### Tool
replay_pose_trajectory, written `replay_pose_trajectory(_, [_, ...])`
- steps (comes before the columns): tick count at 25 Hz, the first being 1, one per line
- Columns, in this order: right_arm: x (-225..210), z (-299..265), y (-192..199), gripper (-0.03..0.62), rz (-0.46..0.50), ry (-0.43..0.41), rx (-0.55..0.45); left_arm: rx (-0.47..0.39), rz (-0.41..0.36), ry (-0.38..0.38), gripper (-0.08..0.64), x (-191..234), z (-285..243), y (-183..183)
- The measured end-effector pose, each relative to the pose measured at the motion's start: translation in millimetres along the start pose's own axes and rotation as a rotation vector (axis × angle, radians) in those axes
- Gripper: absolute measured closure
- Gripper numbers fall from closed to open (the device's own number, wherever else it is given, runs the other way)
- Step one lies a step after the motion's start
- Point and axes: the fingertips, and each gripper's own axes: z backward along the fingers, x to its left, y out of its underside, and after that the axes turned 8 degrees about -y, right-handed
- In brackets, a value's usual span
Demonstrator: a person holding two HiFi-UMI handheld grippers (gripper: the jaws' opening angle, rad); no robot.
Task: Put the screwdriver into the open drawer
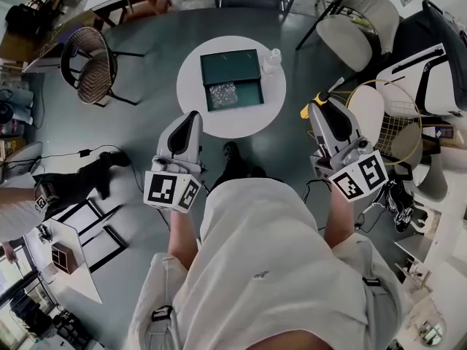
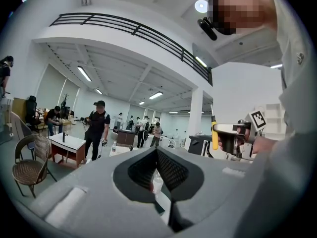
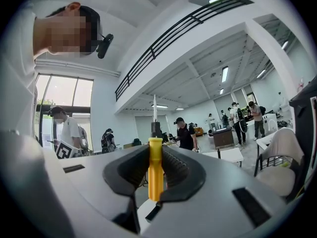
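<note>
A dark green drawer box [image 1: 230, 67] stands on a round white table [image 1: 193, 75] ahead of me. Its drawer [image 1: 235, 95] is pulled open toward me, with something speckled inside. My right gripper [image 1: 319, 104] is held up at the right, short of the table, shut on a yellow-handled screwdriver [image 1: 304, 112]. In the right gripper view the screwdriver [image 3: 155, 170] stands upright between the jaws of that gripper [image 3: 155, 150], shaft pointing up. My left gripper [image 1: 193, 115] is near the table's front edge. Its jaws [image 2: 156, 152] are closed with nothing between them. The screwdriver [image 2: 214, 135] also shows at the right of the left gripper view.
A clear bottle [image 1: 271, 60] stands on the table beside the box. A wicker chair [image 1: 91, 68] is at the left and a grey chair [image 1: 357, 20] at the far right. A racket [image 1: 390, 119] leans close to my right gripper. Several people stand in the hall behind.
</note>
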Motion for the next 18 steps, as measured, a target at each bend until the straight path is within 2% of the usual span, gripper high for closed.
replay_pose_trajectory(10, [-1.8,-56.2,4.0,0.511,-0.01,0.03,-0.011,0.003,0.003,0.049,0.549,52.1,-36.2,-8.7])
replay_pose_trajectory(18, [-3.7,-78.4,7.1,0.511,-0.009,0.049,0.007,0.013,0.015,0.068,0.549,74.0,-48.2,-5.1])
